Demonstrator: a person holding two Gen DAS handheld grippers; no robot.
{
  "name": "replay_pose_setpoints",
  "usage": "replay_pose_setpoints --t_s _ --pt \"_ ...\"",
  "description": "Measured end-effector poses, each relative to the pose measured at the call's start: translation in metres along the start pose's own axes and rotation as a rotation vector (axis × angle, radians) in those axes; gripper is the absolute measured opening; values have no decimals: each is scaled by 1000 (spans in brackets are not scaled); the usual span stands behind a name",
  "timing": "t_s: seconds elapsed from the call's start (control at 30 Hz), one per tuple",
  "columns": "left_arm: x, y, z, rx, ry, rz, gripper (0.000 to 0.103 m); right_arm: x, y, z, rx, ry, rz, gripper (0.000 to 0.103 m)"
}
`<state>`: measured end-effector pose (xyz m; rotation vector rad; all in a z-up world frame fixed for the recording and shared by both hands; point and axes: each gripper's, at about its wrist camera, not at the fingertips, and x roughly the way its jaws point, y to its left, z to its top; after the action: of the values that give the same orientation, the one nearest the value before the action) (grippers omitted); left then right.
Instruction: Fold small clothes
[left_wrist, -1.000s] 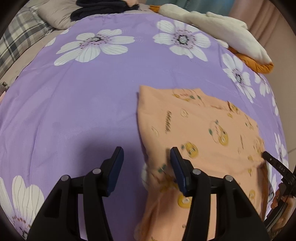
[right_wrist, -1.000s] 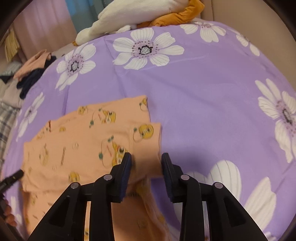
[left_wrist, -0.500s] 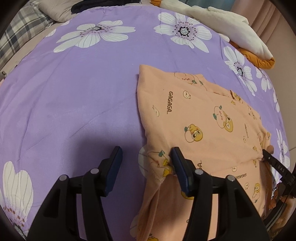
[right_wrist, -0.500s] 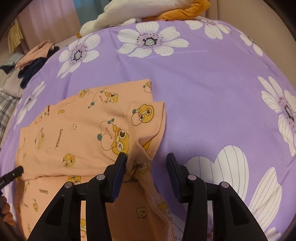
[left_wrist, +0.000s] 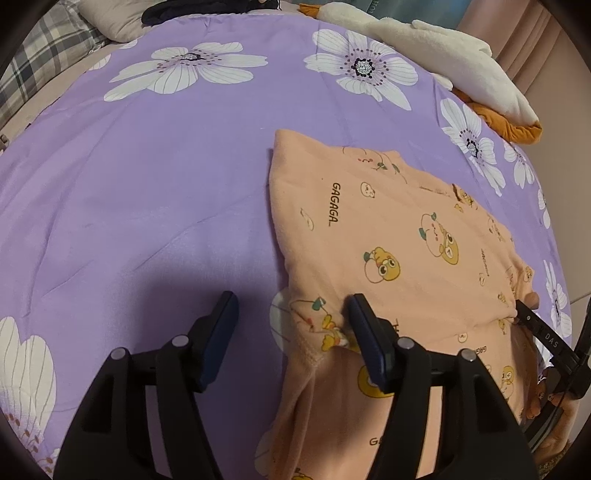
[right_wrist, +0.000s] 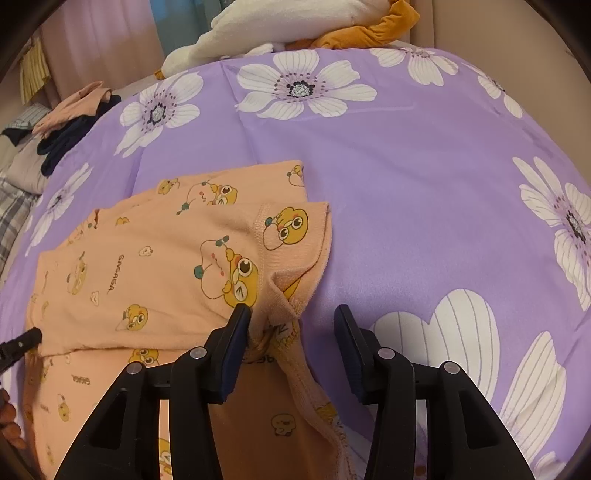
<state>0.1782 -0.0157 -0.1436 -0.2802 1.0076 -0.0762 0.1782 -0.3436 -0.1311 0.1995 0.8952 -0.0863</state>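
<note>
A small peach garment printed with yellow cartoon ducks lies folded over on the purple flowered bedspread. It also shows in the right wrist view. My left gripper is open at the garment's near left corner; its right finger rests on the cloth and its left finger is over bare bedspread. My right gripper is open at the near right corner, where a bunched hem sits between the fingers, against the left one. Each gripper's tip shows at the edge of the other's view.
A white and orange plush toy lies at the far edge of the bed, also in the right wrist view. Dark and peach clothes are piled at the far left. A plaid pillow lies beyond the bedspread.
Both grippers have opened wider and let go of the garment's corners. The folded-over layer has settled flat on the bed, with the cameras now closer to it.
</note>
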Motion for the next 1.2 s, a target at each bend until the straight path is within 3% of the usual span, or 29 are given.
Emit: replay_pose_setpoints --t_s 0.2,0.4,0.57,0.63,0.73,0.97,1.2 --pt "-3 4 0 -36 14 -32 68 0 0 0 0 -6 -15 52" --pt "-14 2 -6 -46 12 -34 68 -1 0 -1 -9 -10 -51 67" --pt "-36 -2 -6 -48 -25 -45 78 -5 2 3 -55 -10 -85 76" --pt "-53 -2 -6 -54 -63 -49 84 -12 -1 4 -48 -15 -65 77" --pt "-72 1 -10 -62 -78 -77 89 -32 -8 5 -11 -42 -10 87" --pt "-102 10 -56 -46 -48 -80 90 -83 -12 -17 -29 -96 4 88" --pt "-112 15 -108 -11 14 -62 88 -108 -13 -62 -105 -58 -8 88"
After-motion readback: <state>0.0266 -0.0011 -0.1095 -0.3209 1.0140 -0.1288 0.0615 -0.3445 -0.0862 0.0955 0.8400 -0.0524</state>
